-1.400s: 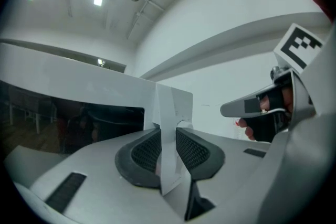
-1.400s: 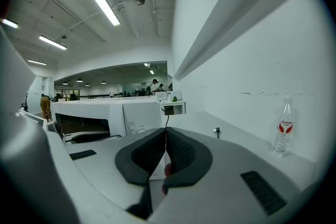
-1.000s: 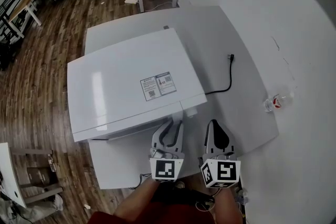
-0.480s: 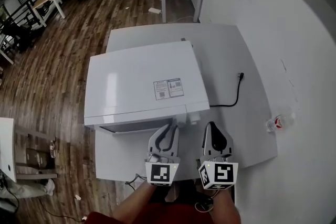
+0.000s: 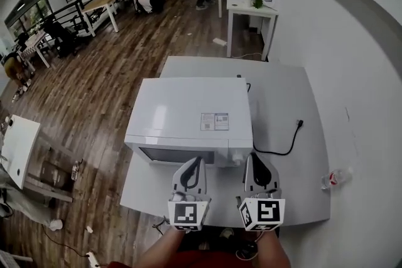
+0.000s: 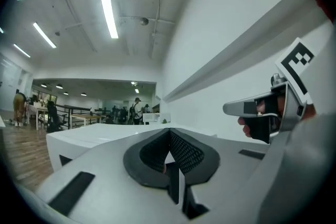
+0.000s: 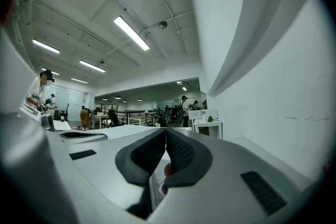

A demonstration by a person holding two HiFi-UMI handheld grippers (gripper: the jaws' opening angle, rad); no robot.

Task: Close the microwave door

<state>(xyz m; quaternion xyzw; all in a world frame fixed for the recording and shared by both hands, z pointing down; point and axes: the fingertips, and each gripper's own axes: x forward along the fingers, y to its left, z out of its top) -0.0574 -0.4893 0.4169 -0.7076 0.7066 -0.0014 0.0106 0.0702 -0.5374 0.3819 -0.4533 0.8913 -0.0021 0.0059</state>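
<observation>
Pulling back at lower centre, my left gripper just pinched closed like my right gripper, both empty; microwave door looks closed.

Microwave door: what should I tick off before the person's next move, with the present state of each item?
1. Microwave door sits flush with the front: ok.
2. Left gripper fingers together, nothing between them: ok.
3. Right gripper fingers together, nothing between them: ok.
4. Both grippers clear of the microwave: cannot tell, since they overlap its front in the head view.
5. Power cord lies on the table beside the microwave, away from the door: ok.
6. Bottle near the table's right edge, out of the grippers' way: ok.
</observation>
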